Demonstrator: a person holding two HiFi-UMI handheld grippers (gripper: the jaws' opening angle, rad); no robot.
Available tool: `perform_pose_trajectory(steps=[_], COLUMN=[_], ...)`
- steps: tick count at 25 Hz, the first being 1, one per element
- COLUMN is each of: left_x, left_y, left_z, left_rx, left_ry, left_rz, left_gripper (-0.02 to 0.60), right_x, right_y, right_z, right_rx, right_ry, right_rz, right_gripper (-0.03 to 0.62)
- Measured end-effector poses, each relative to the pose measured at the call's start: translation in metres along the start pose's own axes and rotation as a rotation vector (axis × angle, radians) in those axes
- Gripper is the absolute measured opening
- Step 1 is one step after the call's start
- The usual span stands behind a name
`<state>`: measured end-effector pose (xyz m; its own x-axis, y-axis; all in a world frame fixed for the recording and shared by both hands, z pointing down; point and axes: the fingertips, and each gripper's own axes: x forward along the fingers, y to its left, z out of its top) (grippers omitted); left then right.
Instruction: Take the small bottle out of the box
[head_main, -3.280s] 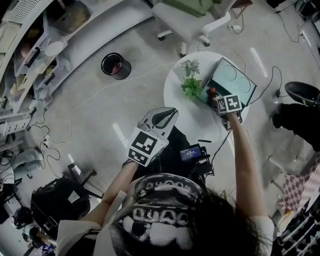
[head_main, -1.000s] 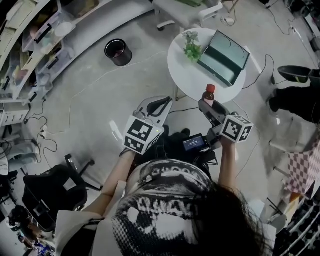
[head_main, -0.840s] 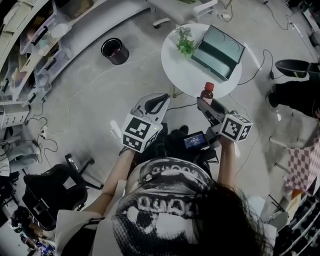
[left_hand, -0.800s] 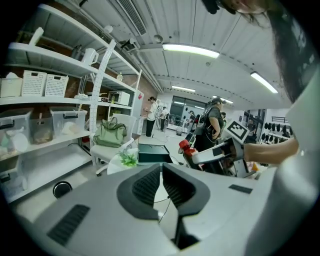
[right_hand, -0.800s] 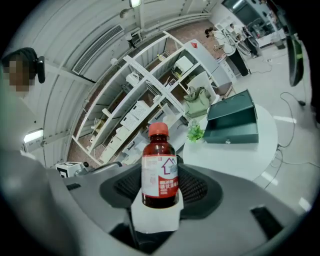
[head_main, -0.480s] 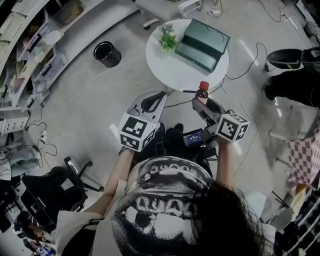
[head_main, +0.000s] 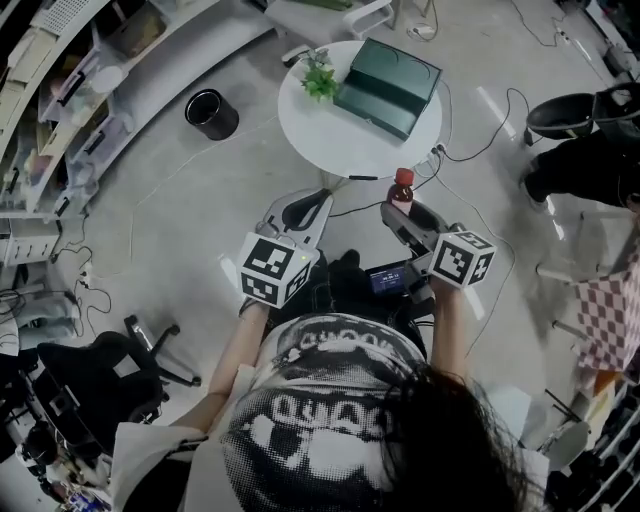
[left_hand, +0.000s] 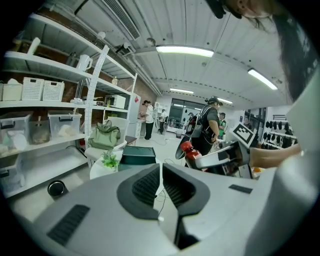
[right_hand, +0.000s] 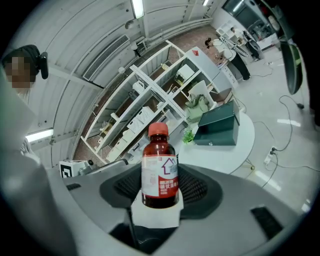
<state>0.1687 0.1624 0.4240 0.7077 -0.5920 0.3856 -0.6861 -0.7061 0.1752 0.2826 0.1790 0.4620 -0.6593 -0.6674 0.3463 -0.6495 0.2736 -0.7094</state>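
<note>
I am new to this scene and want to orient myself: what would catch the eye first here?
The small bottle, brown with a red cap, is clamped in the right gripper, close to the person. Beyond it, a closed green box and a small plant sit on the round white table.

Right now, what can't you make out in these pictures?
- Label print on the small bottle: too small and blurred, right gripper view.
- Inside of the green box: hidden by its closed lid, every view.
- Contents of the black bin: too dark and small, head view.
</note>
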Motion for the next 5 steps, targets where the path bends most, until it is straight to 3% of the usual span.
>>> perform_pose_trajectory(steps=[5], left_x=[-0.001], left_y=[-0.015], left_z=[-0.001], left_rx=[0.007], left_ry=[-0.003], left_rz=[-0.009], left_gripper=[0.023], right_x=[-0.011], right_y=[0.000], right_z=[-0.004], right_rx=[0.000], right_ry=[-0.004], right_rz=[0.002], right_gripper=[0.224])
